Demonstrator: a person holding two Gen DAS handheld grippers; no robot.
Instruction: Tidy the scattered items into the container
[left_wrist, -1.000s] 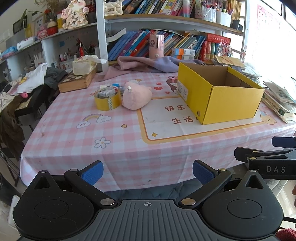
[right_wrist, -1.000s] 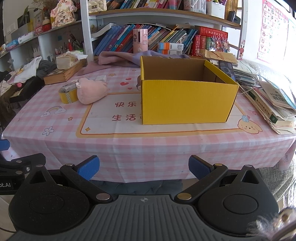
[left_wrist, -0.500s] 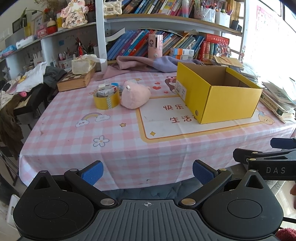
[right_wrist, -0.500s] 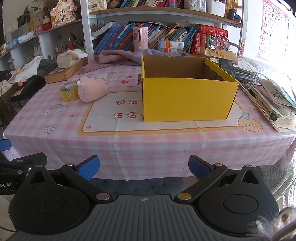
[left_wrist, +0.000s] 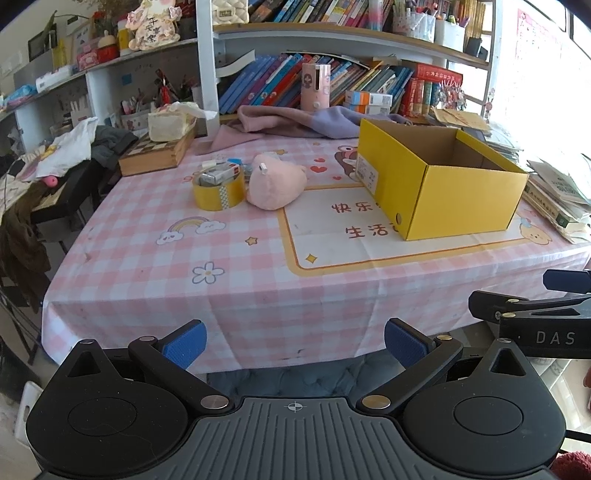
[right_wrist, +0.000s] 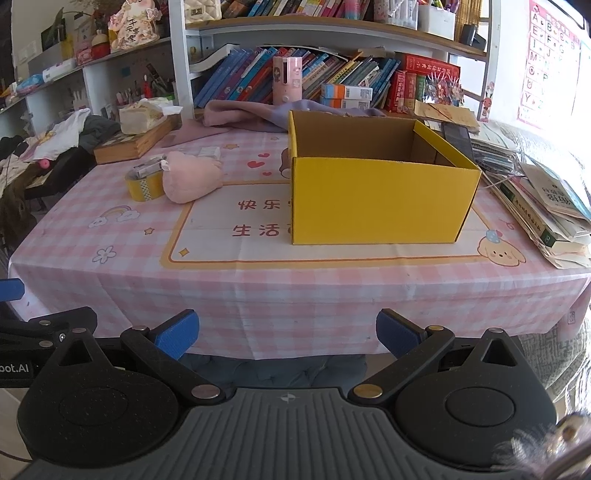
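Scattered items not yet touched, so I judge this the approach step: my left hand-held gripper (left_wrist: 294, 341) and right hand-held gripper (right_wrist: 284, 332) both hang off the near edge of the counter (left_wrist: 258, 288), jaws wide apart, holding and touching nothing. Mid-counter, left side: yellow tape roll (left_wrist: 219, 192) with a small pack resting on it, pink plush (left_wrist: 275, 181) just beside; the open yellow box (right_wrist: 380, 199) sits to the right and looks empty. Next move, I reckon: reach left gripper over the counter to the plush or tape, close on it, carry to the box.
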